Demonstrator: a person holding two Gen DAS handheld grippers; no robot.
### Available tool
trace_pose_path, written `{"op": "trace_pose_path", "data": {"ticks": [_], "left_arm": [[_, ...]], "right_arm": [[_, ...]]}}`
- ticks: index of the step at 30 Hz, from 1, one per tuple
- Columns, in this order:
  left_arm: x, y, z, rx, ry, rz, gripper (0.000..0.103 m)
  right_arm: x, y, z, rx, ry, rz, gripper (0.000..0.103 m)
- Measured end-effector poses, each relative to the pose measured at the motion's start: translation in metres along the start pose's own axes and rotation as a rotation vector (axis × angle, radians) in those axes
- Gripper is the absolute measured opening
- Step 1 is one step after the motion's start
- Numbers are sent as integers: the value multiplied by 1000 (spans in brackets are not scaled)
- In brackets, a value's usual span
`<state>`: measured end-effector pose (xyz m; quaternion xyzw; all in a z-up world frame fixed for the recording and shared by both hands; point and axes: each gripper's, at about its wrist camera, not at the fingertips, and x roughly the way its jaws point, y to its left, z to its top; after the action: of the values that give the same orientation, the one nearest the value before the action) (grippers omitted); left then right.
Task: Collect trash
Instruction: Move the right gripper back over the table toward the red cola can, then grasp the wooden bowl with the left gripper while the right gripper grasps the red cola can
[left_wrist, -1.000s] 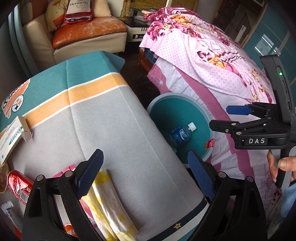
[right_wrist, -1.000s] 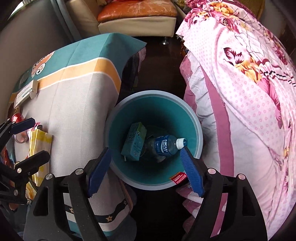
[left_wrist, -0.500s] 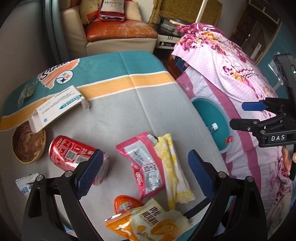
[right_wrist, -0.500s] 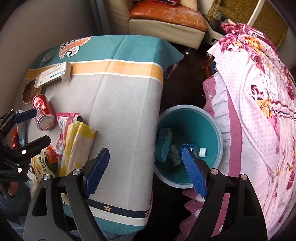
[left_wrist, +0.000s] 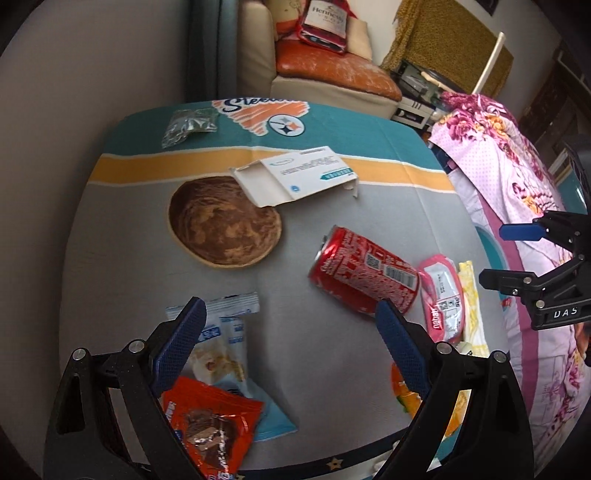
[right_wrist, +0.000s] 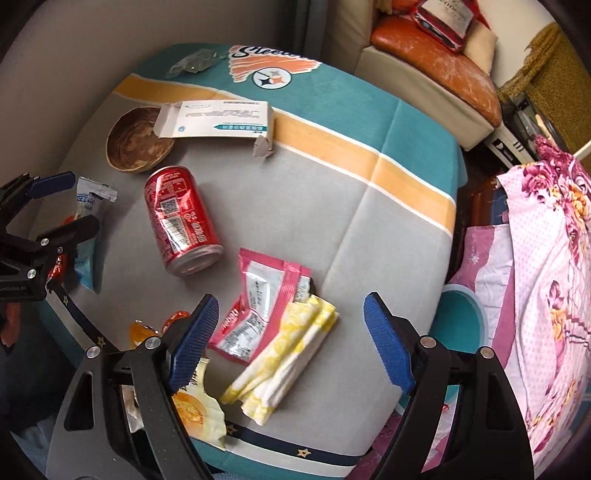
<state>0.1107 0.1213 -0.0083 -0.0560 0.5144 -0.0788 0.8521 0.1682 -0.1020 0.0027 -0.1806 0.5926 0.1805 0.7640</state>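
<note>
Trash lies on the cloth-covered table (left_wrist: 332, 206). A red can (left_wrist: 364, 275) (right_wrist: 179, 221) lies on its side mid-table. A pink wrapper (left_wrist: 441, 297) (right_wrist: 260, 304) and a yellow packet (right_wrist: 284, 356) lie right of it. A white carton (left_wrist: 295, 175) (right_wrist: 216, 120) rests against a brown bowl (left_wrist: 221, 221). A blue-white wrapper (left_wrist: 221, 332) and a red-orange packet (left_wrist: 210, 424) lie at the front left. My left gripper (left_wrist: 290, 350) is open above these two. My right gripper (right_wrist: 288, 345) is open over the pink and yellow packets. The teal bin (right_wrist: 461, 314) stands beside the table.
A bed with a pink floral cover (right_wrist: 546, 258) stands right of the table. A sofa with an orange cushion (left_wrist: 332, 70) is behind it. A clear bag (left_wrist: 186, 125) lies at the table's far edge. An orange snack packet (right_wrist: 192, 402) lies at the front edge.
Both grippers have swung left, away from the bin and over the table. The left view now shows the can, bowl and front-left wrappers. Both stay open and empty.
</note>
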Motion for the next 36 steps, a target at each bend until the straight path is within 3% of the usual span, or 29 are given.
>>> {"op": "trace_pose_path", "data": {"ticks": [10,22,27,29,30,32,36], "left_arm": [[10,71,4,-143,10,48,93],[47,85,38,-201,22,16,91],[66,81,46,-188,69,12,62],[72,78,47,-175,79,23,59],[73,76,47,-165,79,32,51],[76,73,45,-152,90,47,26],[70,66,42,-115,61,84,18]], "right_arm": [[45,57,49,-88,64,92,77],[71,62,60,-90,84,115,77],[79,61,62,-88,93,126,77],[83,61,64,-84,95,133,77],[85,61,65,-81,95,137,76],[87,59,66,-71,97,151,69],[91,57,63,-48,108,164,60]]}}
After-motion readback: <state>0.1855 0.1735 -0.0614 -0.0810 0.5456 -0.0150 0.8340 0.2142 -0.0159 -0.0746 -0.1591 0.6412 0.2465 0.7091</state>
